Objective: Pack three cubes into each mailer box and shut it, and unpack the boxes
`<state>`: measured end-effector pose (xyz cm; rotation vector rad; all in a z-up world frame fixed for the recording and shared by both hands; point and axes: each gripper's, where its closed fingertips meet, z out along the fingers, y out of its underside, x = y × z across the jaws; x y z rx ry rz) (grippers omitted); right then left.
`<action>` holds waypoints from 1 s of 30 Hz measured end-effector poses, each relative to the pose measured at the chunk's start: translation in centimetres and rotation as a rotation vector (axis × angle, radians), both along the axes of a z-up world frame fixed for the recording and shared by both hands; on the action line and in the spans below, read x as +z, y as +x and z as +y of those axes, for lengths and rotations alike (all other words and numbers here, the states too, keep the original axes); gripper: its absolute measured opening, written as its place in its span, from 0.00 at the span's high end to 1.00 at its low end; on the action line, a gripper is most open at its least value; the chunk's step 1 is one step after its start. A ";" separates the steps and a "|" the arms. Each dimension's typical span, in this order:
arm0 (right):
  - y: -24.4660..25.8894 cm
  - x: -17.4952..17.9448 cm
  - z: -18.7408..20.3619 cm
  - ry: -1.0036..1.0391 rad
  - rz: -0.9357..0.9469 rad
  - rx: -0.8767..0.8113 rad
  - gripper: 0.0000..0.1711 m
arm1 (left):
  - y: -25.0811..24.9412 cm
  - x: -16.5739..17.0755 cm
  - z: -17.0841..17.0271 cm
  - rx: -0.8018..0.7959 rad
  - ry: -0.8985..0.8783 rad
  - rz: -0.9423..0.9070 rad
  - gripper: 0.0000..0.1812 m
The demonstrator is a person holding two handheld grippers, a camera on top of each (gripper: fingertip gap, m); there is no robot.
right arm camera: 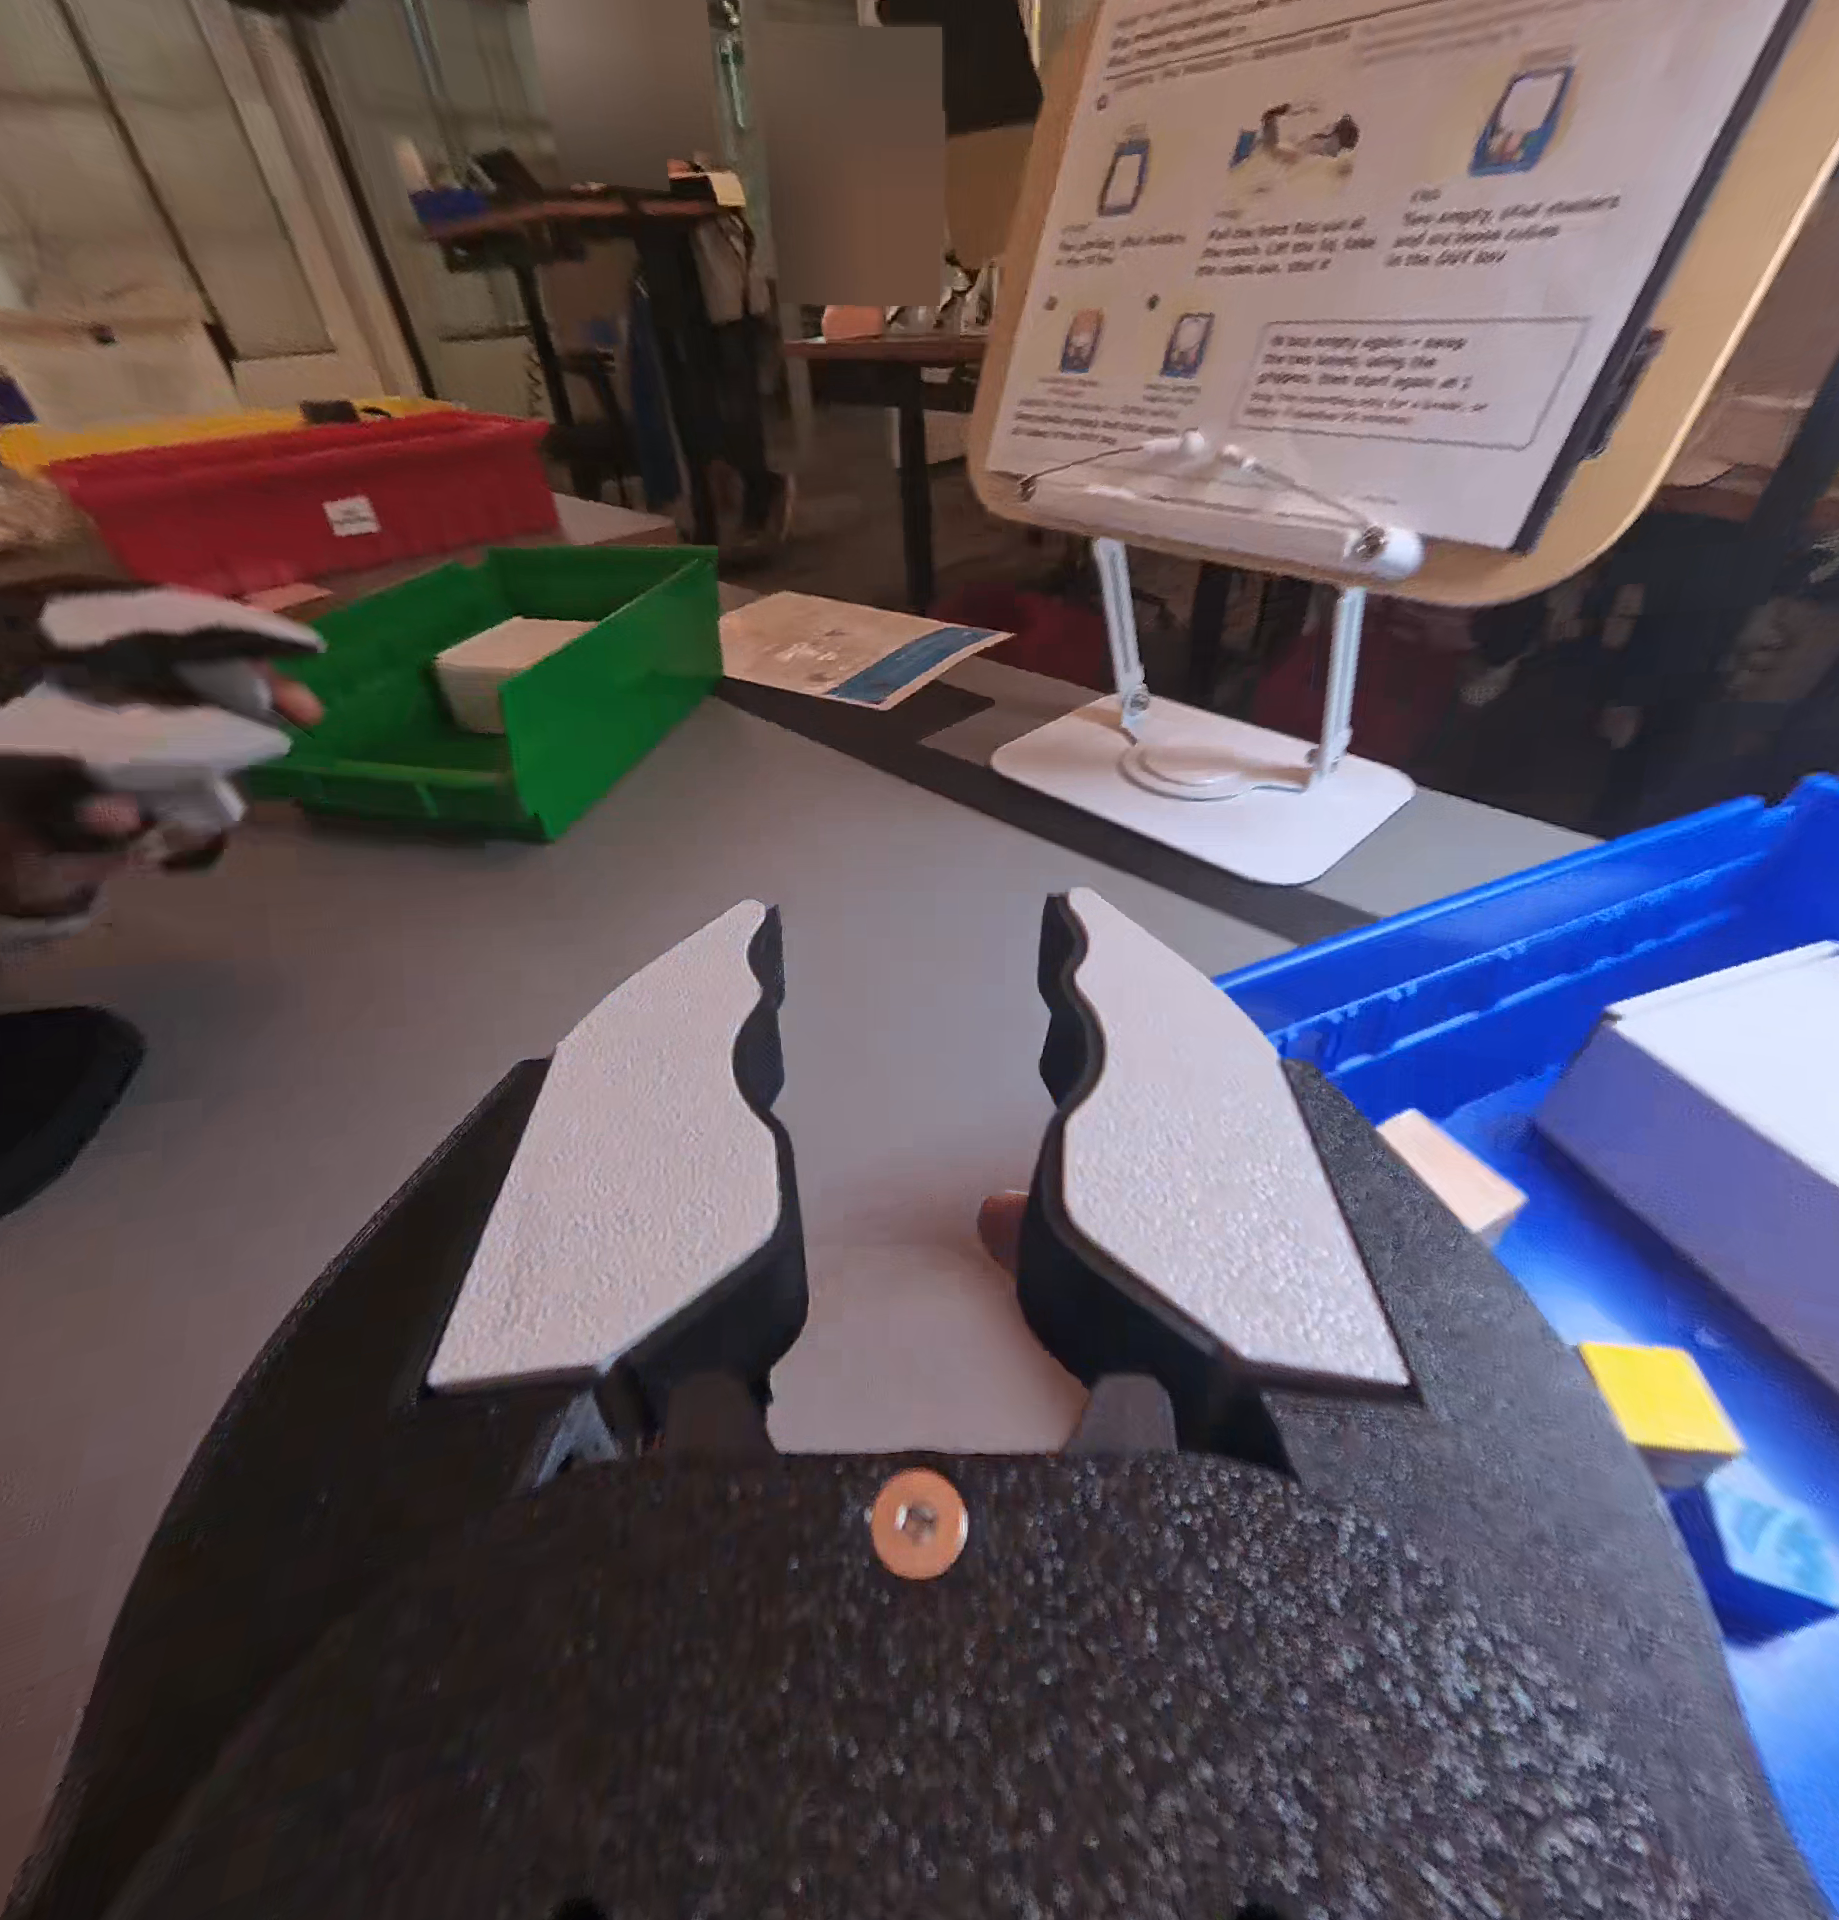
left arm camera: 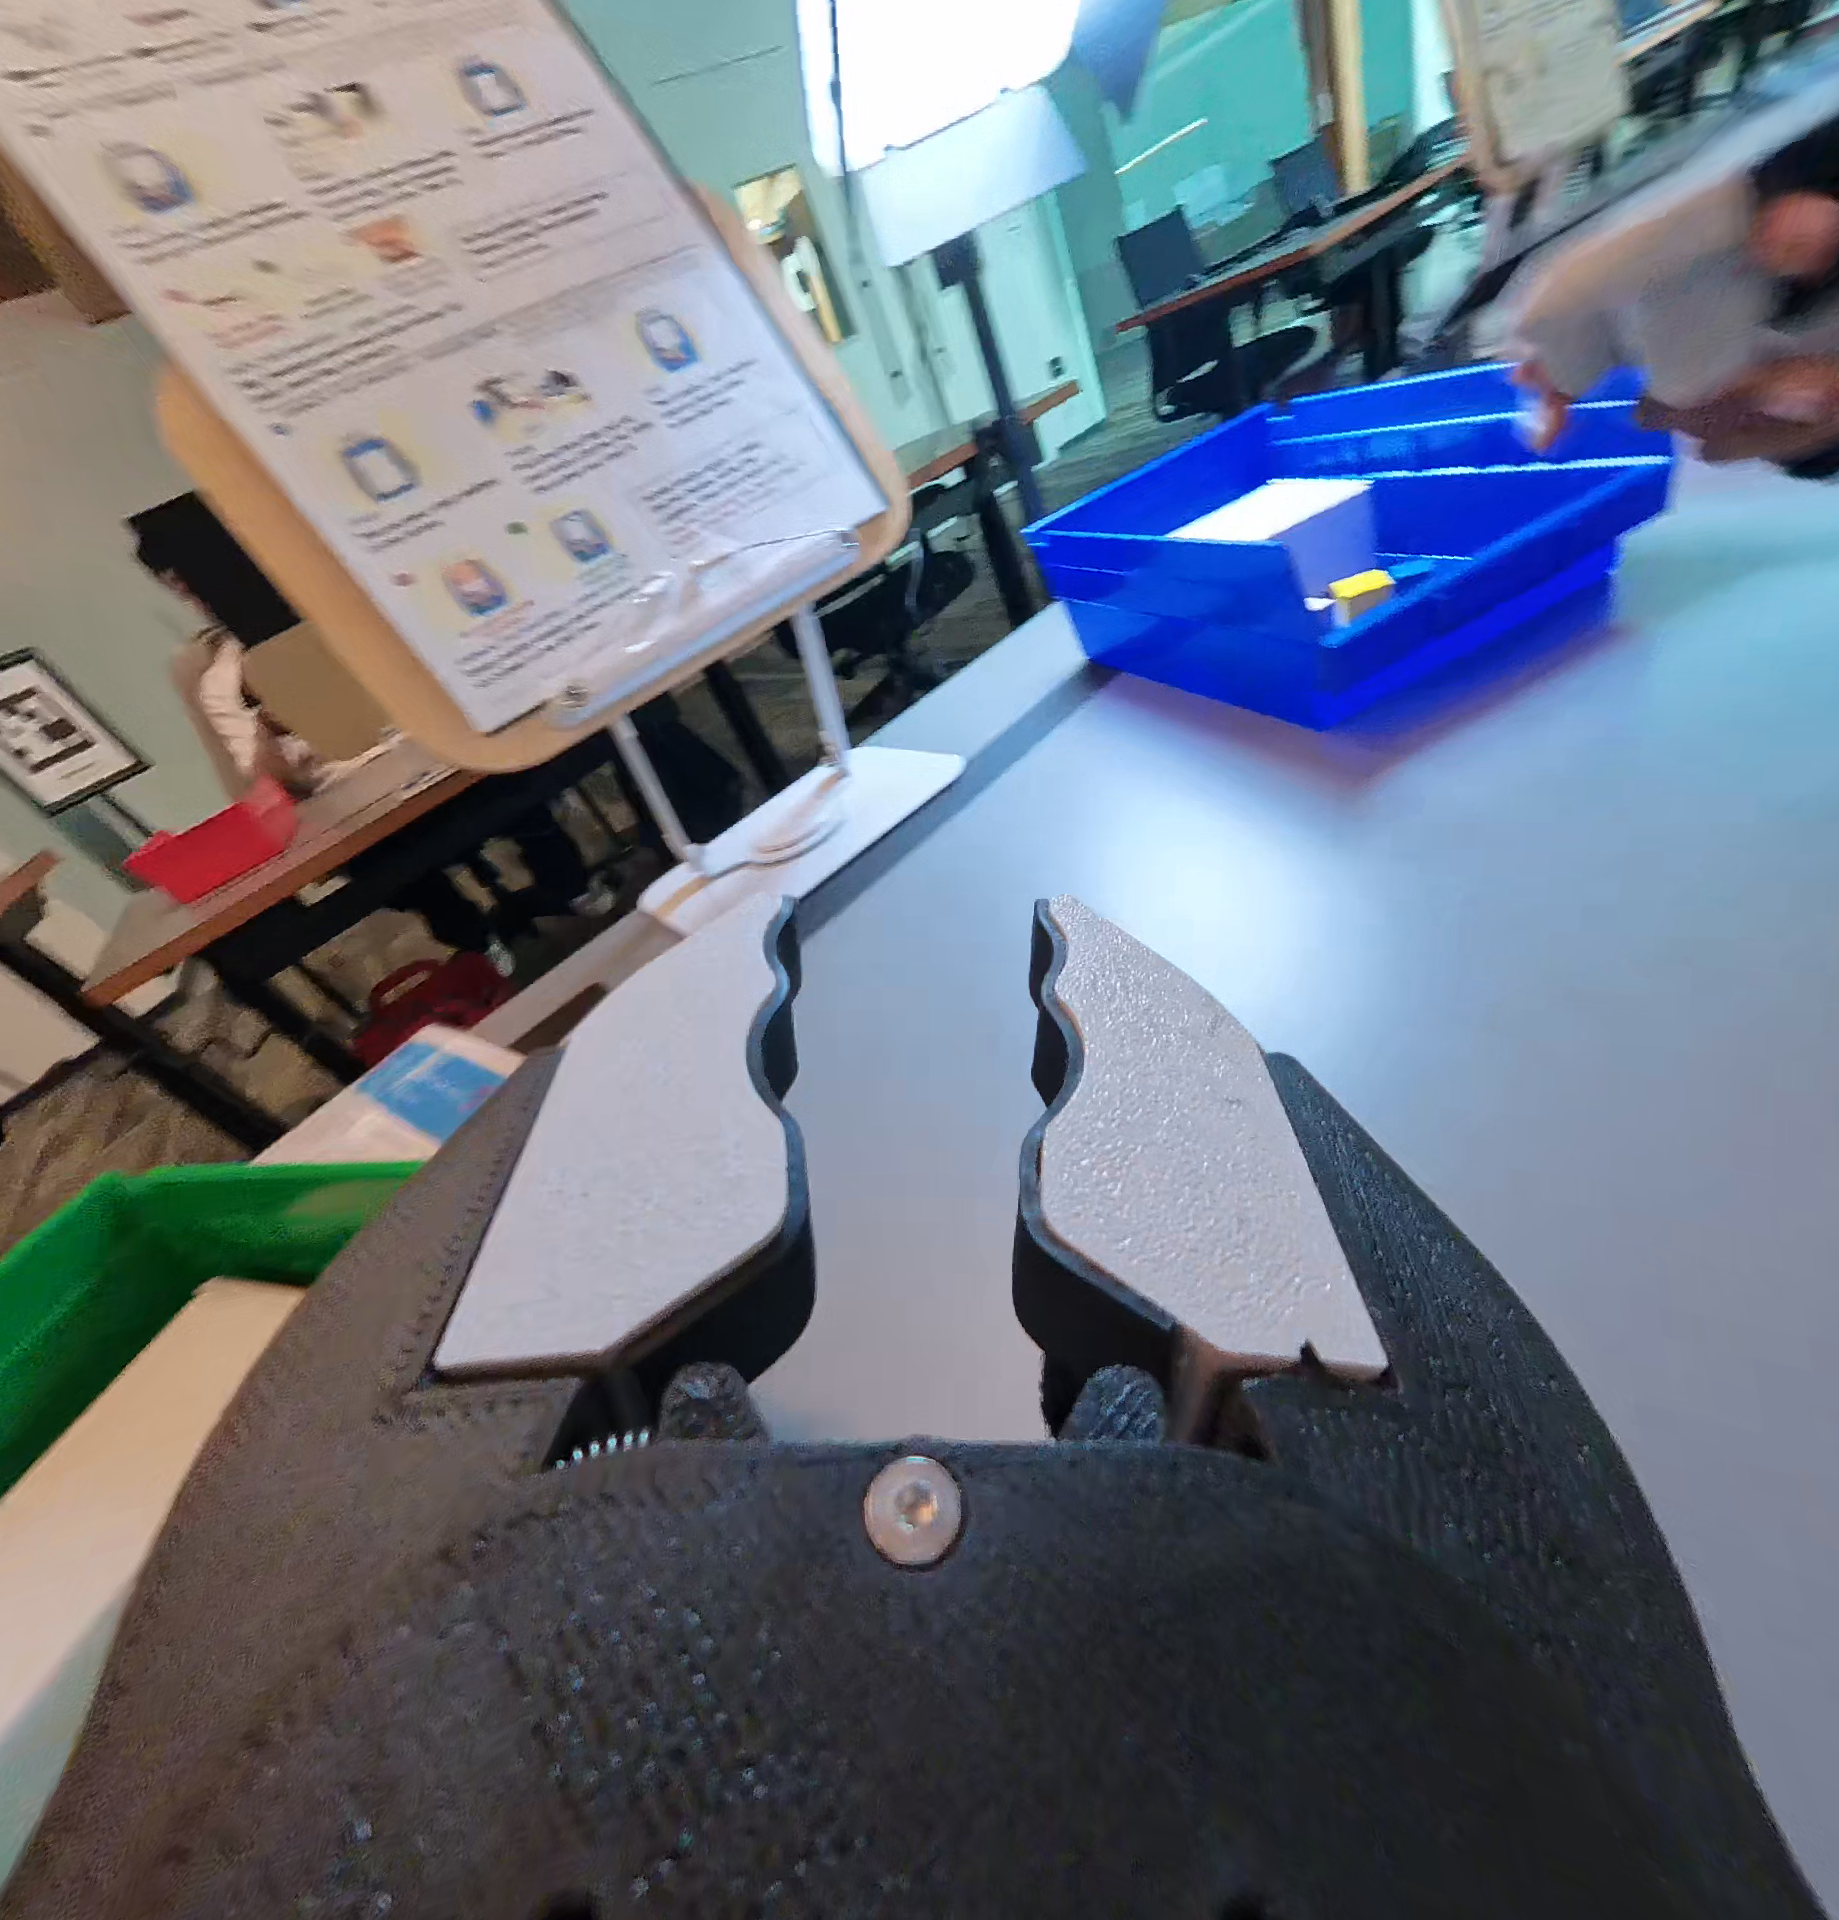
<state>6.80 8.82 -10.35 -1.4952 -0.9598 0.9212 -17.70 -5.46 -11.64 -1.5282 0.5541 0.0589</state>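
Over the grey table I hold my left gripper with its jaws spread and nothing between them, only bare tabletop showing in the gap. My right gripper is likewise released and empty, poised above the same table just beside the near wall of the blue bin. Inside that bin lies a white mailer box with its lid down, and beside it loose cubes: a plain wooden cube, a yellow cube and a blue cube. Farther out to my left sits the green bin, well apart from the blue one, with another white mailer box in it. Between the two bins, at the table's far edge, an instruction sheet on a tilted board stands on a white stand. A flat printed sheet lies near the green bin, and a red bin rests on another table behind.
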 end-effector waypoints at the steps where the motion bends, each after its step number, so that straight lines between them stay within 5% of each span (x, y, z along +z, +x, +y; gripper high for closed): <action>1: 0.1 -1.2 -1.2 -0.016 -0.011 0.021 0.72 | -1.7 1.0 0.1 0.035 -0.013 -0.014 0.76; 7: 0.5 -3.9 -3.0 -0.009 -0.008 0.082 0.76 | -14.4 3.3 1.3 0.264 -0.287 -0.027 0.70; 12: 0.2 -3.2 -3.0 -0.009 0.028 0.098 0.78 | -23.4 -2.6 3.8 0.460 -0.624 0.388 0.66; 18: 0.4 -5.0 -3.5 0.065 -0.060 0.092 0.80 | -25.1 -9.4 6.7 0.422 -0.882 0.727 0.62; 24: 0.2 -5.5 -3.9 0.096 -0.090 0.103 0.81 | -25.9 -11.8 9.9 0.437 -0.941 0.732 0.55; 30: 0.1 -5.8 -4.1 0.083 -0.088 0.135 0.81 | -27.7 -11.2 10.7 0.333 -1.125 0.531 0.38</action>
